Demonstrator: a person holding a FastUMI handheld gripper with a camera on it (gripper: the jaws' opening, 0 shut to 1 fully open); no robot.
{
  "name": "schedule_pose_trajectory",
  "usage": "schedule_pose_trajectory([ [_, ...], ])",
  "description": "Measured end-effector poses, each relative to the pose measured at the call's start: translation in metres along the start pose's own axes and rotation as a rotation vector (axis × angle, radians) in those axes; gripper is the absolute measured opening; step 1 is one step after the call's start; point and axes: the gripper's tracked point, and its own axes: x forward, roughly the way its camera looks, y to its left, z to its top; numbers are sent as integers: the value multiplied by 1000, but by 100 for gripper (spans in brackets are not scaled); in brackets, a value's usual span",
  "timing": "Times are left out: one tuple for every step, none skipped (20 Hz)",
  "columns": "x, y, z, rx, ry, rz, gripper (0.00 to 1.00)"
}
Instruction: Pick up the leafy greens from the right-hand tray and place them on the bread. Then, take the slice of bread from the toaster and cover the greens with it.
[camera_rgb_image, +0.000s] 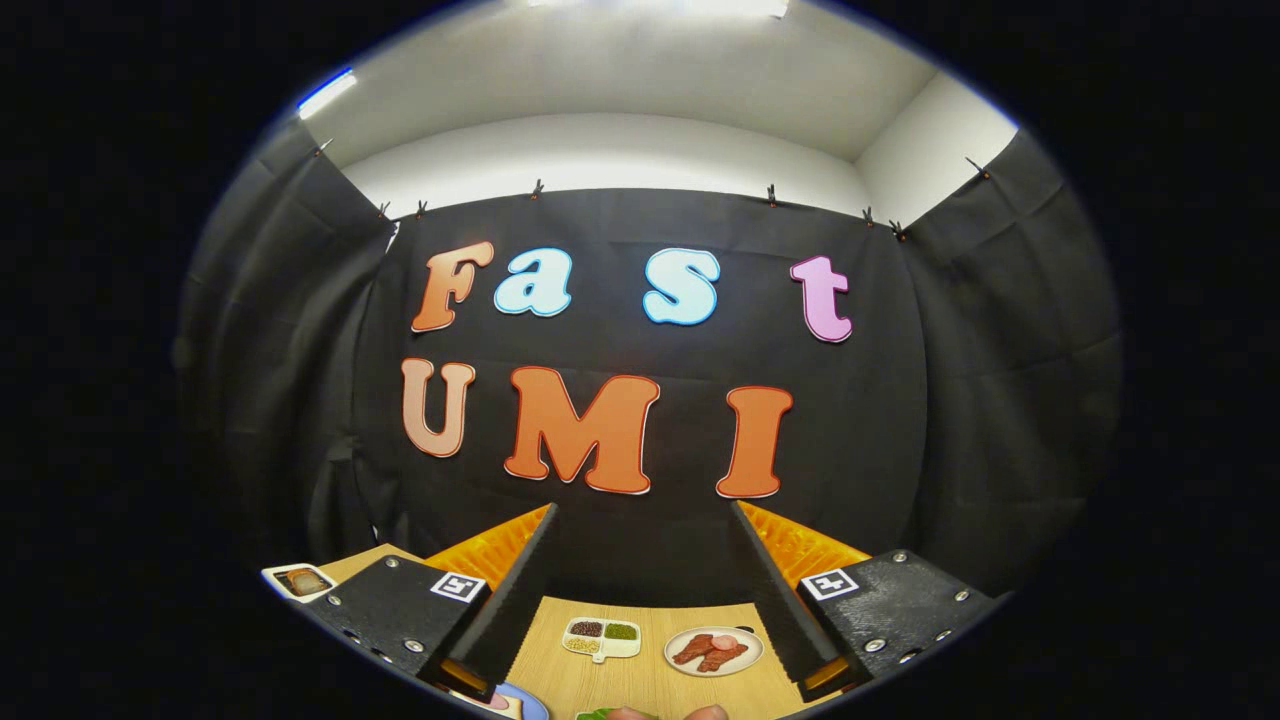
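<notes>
Gripper (640, 520) fingers spread apart, empty — beyond them on light wooden table (650, 685): white divided tray (601, 638) of beans, white plate (714, 651) of sliced meat.

Wooden table (640, 680) with divided dish (601, 639), meat plate (714, 651), toaster (300, 581).

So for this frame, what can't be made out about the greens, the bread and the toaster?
- Greens: just a green sliver below the open tool, cut off by the view's lower edge.
- Bread: a slice-like thing on the blue plate sits half behind one finger; unclear.
- Toaster: the item at far left is too small and warped to identify.
</notes>
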Motion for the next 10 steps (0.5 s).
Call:
schedule_pose_trajectory([
  [1,0,-1,6,3,5,98],
  [3,0,-2,12,6,9,99],
  [3,-2,-2,15,8,10,99],
  [3,-6,-3,14,10,9,99],
  [2,-9,-2,8,6,7,98],
  [1,-15,-1,1,-2,-4,99],
  [2,-19,-1,2,-7,-15,99],
  [2,-20,-3,10,-2,-19,99],
  [1,-21,-7,23,6,-17,99],
  [1,-20,-10,33,13,-16,99],
])
